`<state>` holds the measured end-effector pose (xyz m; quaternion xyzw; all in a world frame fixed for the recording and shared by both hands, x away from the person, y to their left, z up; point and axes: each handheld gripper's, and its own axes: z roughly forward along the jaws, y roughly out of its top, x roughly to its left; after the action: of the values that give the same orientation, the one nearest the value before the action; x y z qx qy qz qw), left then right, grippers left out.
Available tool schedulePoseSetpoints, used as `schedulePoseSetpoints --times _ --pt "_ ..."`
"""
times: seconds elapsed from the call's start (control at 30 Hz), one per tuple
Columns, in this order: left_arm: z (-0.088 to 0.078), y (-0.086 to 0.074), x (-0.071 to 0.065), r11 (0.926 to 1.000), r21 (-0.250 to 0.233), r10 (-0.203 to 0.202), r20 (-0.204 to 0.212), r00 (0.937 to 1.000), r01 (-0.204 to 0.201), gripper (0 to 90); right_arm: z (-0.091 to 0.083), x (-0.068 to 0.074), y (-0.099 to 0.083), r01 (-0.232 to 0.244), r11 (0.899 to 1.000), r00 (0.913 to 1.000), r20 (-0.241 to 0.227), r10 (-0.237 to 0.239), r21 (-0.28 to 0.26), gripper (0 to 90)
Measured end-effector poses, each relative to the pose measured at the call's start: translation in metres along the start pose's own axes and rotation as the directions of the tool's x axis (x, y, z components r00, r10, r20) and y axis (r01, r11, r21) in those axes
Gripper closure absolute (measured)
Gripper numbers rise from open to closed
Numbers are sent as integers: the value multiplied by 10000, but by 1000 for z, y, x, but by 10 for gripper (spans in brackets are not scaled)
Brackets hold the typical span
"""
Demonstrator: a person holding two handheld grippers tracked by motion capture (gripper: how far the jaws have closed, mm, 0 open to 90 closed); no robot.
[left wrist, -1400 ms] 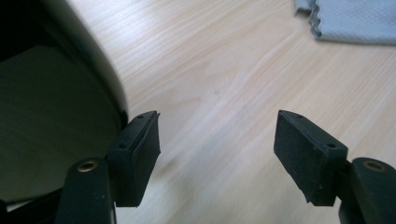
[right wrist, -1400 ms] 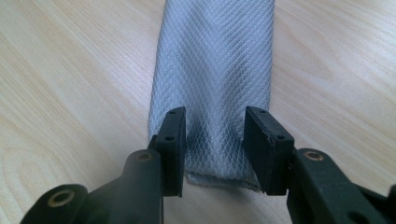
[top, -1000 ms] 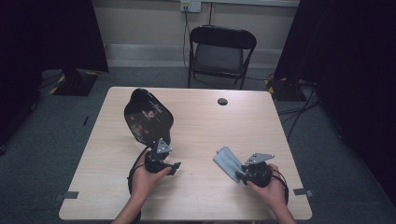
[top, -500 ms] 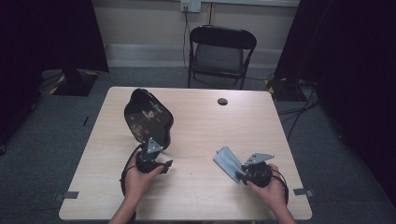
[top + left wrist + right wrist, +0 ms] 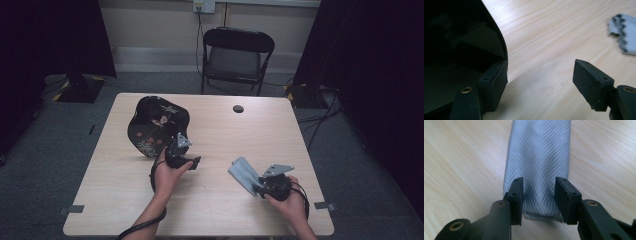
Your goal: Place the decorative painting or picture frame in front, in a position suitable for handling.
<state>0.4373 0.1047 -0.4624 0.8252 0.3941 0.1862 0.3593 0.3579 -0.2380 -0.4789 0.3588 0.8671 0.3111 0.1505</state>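
On the wooden counter (image 5: 215, 130) a black flowered tray (image 5: 156, 124) leans tilted just beside the left claw (image 5: 175, 150), whose jaws have just been opening, empty. The right claw (image 5: 537, 196) straddles the folded grey cloth (image 5: 243, 173), grip uncertain.

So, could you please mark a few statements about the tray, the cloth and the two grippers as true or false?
1. The right gripper has its jaws closed on the grey cloth. True.
2. The left gripper is clamped shut on the black tray. False: its jaws stand open, having just been opening, with only bare table between them; the tray's rim is beside one jaw.
3. A black folding chair stands beyond the table. True.
4. The grey cloth lies on the tray. False: it is over the table, apart from the tray.
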Motion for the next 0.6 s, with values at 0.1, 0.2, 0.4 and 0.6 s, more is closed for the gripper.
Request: schedulePoseSetpoints --times 0.1,0.2,0.4,0.6 --pt "5 4 4 10000 39 -26 -4 10000 26 283 0 0 0 11 10000 10000 8 -11 22 594" --pt "6 3 7 9999 86 -135 26 9999 135 285 0 0 1 -18 10000 10000 1 18 53 593" --pt "-13 -20 3 9995 327 5 390 9992 -18 285 0 0 0 -7 10000 10000 -30 7 -4 593" --pt "-39 -58 11 9973 649 -358 239 9991 342 285 0 0 0 9 10000 10000 10 -9 31 593"
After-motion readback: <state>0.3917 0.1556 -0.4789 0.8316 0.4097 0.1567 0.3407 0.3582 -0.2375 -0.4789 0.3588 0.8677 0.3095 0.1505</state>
